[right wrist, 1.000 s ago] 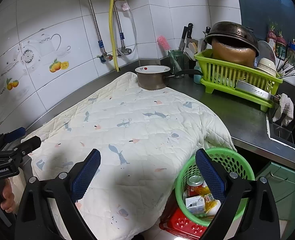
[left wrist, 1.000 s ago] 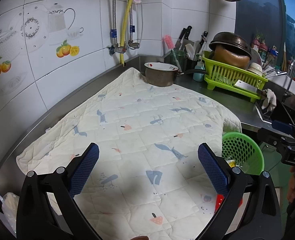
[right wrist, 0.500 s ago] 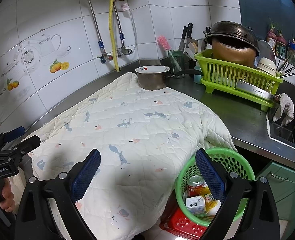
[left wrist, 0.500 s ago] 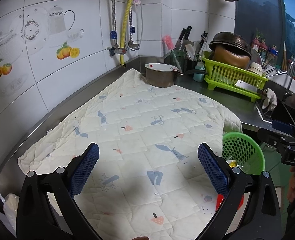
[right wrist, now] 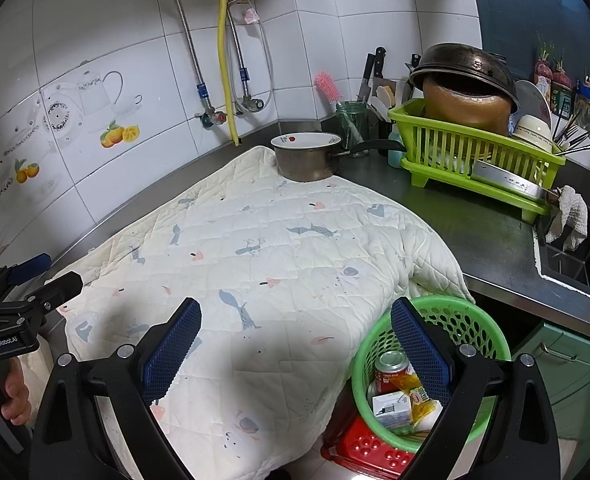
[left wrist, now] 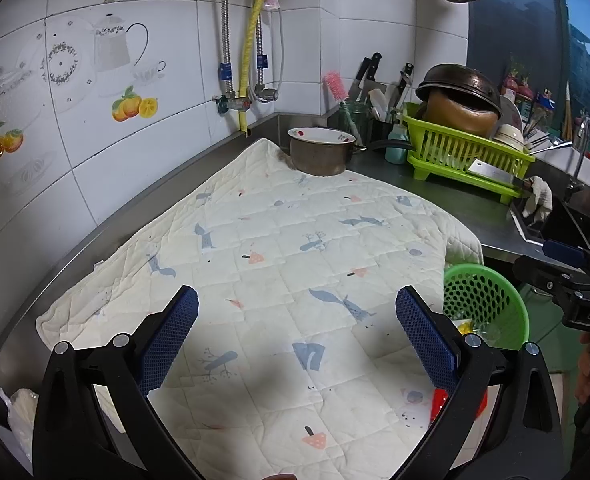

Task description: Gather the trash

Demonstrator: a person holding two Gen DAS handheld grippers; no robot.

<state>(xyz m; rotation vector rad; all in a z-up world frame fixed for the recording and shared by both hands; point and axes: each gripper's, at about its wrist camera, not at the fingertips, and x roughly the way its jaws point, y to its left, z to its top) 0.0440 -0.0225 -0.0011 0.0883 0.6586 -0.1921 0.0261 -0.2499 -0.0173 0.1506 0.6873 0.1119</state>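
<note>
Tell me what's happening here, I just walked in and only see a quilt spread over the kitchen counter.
A person holds two sets of tongs over the quilted cloth. The left tongs and the right tongs are both open and hold nothing. No trash shows on the cloth. The green basket beside the counter, standing on a red stool, already holds a red can, a small carton and a yellow wrapper.

Green basket contents partly behind right tool finger, red stool mostly hidden beneath
</note>
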